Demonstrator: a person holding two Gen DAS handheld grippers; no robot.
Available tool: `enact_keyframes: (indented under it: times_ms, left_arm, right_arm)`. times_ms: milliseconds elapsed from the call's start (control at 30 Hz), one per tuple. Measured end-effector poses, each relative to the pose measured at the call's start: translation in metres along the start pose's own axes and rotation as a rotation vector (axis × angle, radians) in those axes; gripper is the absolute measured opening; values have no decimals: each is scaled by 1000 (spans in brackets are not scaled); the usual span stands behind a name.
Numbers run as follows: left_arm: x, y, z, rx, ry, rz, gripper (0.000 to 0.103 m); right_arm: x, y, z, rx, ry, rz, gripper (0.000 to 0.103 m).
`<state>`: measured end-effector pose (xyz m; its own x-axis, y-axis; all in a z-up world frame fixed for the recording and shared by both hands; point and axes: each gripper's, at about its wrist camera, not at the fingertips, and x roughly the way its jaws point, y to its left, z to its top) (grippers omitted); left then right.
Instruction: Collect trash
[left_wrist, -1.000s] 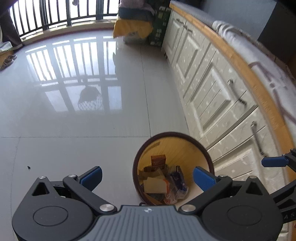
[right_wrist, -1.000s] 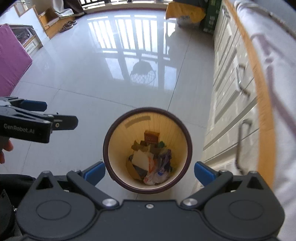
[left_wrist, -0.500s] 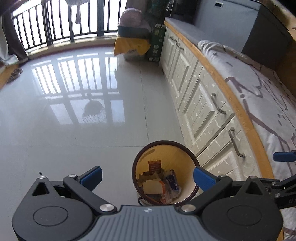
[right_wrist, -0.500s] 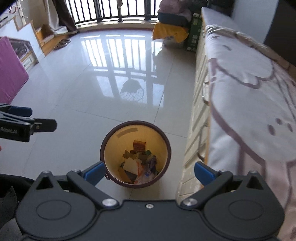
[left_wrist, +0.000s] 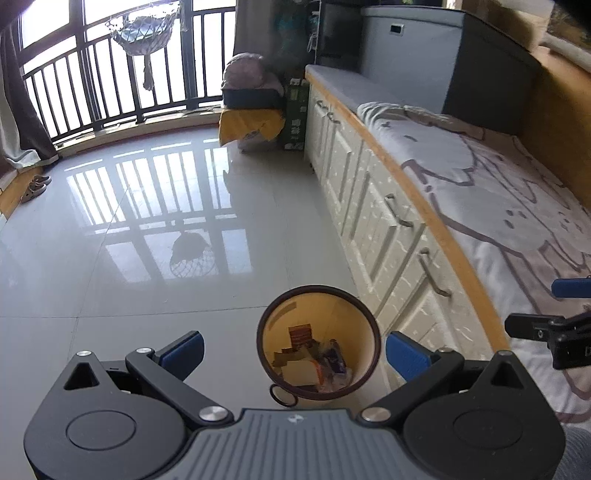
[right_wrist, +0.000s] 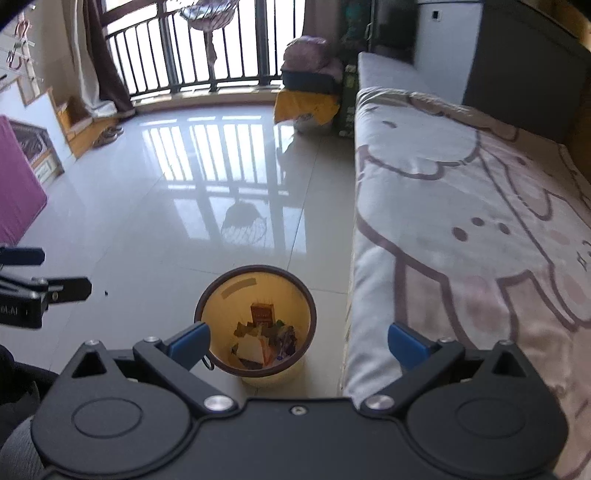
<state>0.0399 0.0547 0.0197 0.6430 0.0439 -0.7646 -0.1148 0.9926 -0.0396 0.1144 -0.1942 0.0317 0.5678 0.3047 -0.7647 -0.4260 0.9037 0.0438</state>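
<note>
**Looking down at the bin with both tongs wide apart**

Holding our left gripper (left_wrist: 294, 349) up high, we see its two blue fingertips (left_wrist: 184, 349) spread wide with nothing between them. Our right gripper (right_wrist: 300, 341) is spread wide too, and it also pinches nothing.

Far below both of them stands the round yellow trash bin with a dark brown rim (right_wrist: 255, 321). It sits on the shiny pale tile floor (left_wrist: 147, 229), just beside the white drawer cabinets (left_wrist: 373, 221) under the bed with the cartoon cat blanket (right_wrist: 461, 229).

Down at the bottom of the bin lies the trash, a pile of paper scraps and wrappers (right_wrist: 264, 341). A small brown box (left_wrist: 300, 335) leans on the bin's inside wall.
</note>
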Motion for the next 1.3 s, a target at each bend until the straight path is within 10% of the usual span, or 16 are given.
enact_keyframes:
  times_ms: [1300]
  left_arm:
    - [-21,-47,-62,62,-114,44,103]
  right_arm:
    - [-48,-4,-85,69,-216,-156,103]
